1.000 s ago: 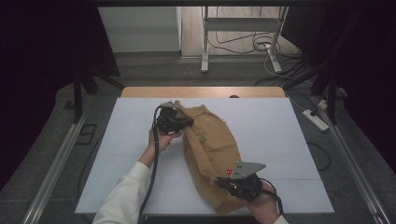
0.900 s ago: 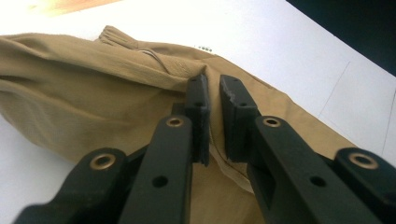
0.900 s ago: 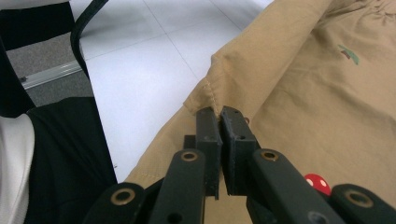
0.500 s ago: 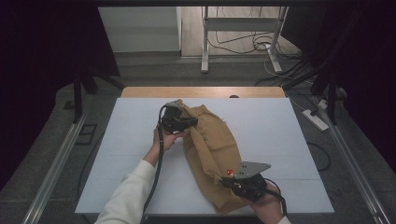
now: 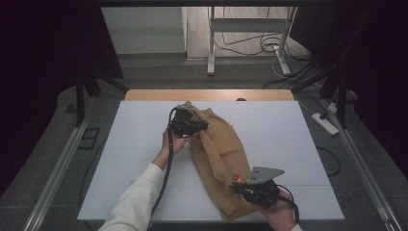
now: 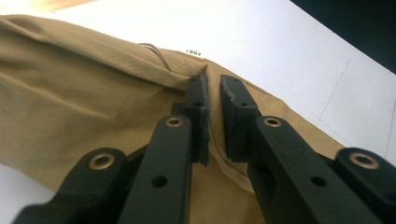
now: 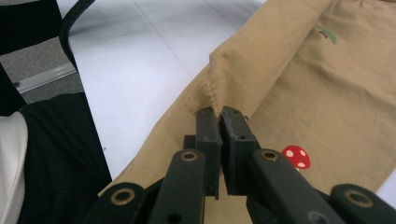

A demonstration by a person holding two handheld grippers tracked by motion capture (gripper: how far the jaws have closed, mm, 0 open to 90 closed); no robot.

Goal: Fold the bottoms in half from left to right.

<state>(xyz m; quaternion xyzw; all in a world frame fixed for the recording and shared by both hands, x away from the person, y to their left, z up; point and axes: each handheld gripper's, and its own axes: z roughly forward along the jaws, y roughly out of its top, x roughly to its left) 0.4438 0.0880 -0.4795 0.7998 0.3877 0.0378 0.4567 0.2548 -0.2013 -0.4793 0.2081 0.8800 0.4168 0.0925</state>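
Tan cotton, soft and light: that's what I'm working, a pair of small trousers (image 5: 219, 159) lying lengthways on the white table (image 5: 298, 144), running from near my side up toward the far edge. Nearest me, the right gripper (image 5: 246, 189) is clamped down on the hem end; in the right gripper view its jaws are pinched together on a stitched fold of cloth (image 7: 210, 100), w/ a little red mushroom print (image 7: 295, 157) just beside them. Further up, the left gripper (image 5: 201, 126) sits at the waist end, jaws nearly together w/ a seam ridge of the fabric between them in the left gripper view; I read that as a pinch on the cloth too. Handling, as I judge it: floppy, no stiffness, will sag and drag btwn the two holds, not fragile, not slippery. Best holds are seams, hem and waistband, where layers are doubled and won't slide out of the pads. No bins or boxes on the table, nothing to put it in. Beyond the table's far wooden edge (image 5: 207, 94): grey floor, a metal stand (image 5: 250, 29), loose cables.
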